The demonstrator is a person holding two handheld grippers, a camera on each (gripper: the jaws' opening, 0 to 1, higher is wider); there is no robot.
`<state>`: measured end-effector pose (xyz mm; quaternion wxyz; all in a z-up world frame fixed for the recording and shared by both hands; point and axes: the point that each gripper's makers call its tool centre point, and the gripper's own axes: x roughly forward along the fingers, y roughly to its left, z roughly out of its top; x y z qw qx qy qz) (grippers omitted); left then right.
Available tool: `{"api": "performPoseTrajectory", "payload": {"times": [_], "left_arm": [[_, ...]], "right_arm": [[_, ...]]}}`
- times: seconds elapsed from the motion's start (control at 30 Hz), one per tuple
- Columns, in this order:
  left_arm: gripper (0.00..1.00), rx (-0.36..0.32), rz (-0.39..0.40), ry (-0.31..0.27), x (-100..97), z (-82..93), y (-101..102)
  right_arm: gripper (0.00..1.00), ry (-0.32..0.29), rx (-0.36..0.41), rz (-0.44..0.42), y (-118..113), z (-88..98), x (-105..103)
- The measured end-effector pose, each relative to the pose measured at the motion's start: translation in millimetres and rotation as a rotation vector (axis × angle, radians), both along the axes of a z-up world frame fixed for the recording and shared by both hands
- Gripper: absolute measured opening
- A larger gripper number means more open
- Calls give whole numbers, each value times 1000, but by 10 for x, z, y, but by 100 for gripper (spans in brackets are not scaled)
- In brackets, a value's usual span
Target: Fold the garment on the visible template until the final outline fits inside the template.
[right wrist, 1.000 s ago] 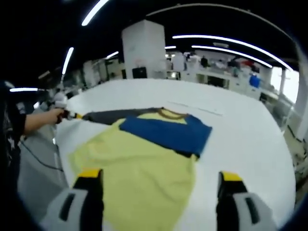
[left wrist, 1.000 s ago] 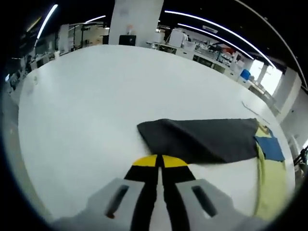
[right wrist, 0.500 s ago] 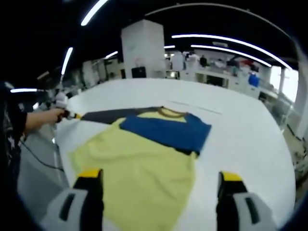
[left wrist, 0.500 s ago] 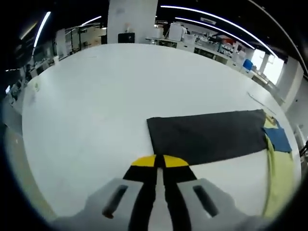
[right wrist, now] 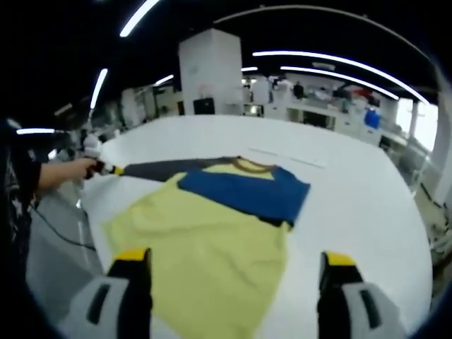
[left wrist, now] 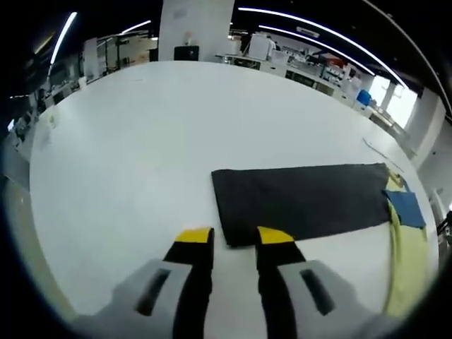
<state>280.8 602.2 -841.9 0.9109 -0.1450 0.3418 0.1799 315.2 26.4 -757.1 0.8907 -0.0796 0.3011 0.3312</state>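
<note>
On the white table (right wrist: 367, 191) the shirt (right wrist: 212, 247) lies flat — blue sleeve (right wrist: 244, 192) folded across the yellow body, dark sleeve (left wrist: 304, 201) outstretched and unfolded, no template discernible — with left gripper (left wrist: 233, 244) and right gripper (right wrist: 229, 265) both empty, jaws apart.

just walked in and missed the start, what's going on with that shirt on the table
A person with a gripper in each hand is folding a yellow shirt on a white table. The blue sleeve is already folded across the chest. The dark grey sleeve lies stretched out flat, and the left gripper is open at its cuff end. The right gripper hangs open over the hem, holding nothing.
</note>
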Motion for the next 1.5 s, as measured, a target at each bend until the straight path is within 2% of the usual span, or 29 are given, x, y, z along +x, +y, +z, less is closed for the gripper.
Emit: {"api": "performPoseTrajectory", "payload": {"times": [0.1,0.17,0.2,0.23,0.27,0.3,0.4,0.5,0.6,0.83,1.3,1.5], "left_arm": [[18,-9,5,-7,0,10,-8],[12,-15,13,2,-10,3,-10],[9,-43,71,15,-48,-13,3],[6,-71,99,4,-40,-12,7],[5,-133,133,-23,-5,-16,-27],[4,-132,149,-26,-8,-17,-3],[1,-96,126,-7,-7,-28,1],[0,-96,124,-12,-12,-18,-2],[0,-100,121,-14,-27,-7,-4],[0,-78,127,-71,-9,159,-6],[0,-68,47,-172,257,558,-320],[0,-83,11,-196,365,650,-486]], "right_arm": [[99,3,-5,3,10,-9,-12],[99,0,-18,4,1,-17,-14],[99,-1,-23,5,-5,-20,-13],[99,0,-22,3,-9,-20,-11],[99,5,3,-2,1,-4,-5],[99,7,25,-9,16,12,2],[99,6,44,-14,23,50,25],[99,4,40,-11,14,55,42],[99,5,70,-13,45,99,48],[99,-1,69,6,80,119,27],[99,-3,55,10,86,127,-57],[99,4,61,14,106,91,-103]]}}
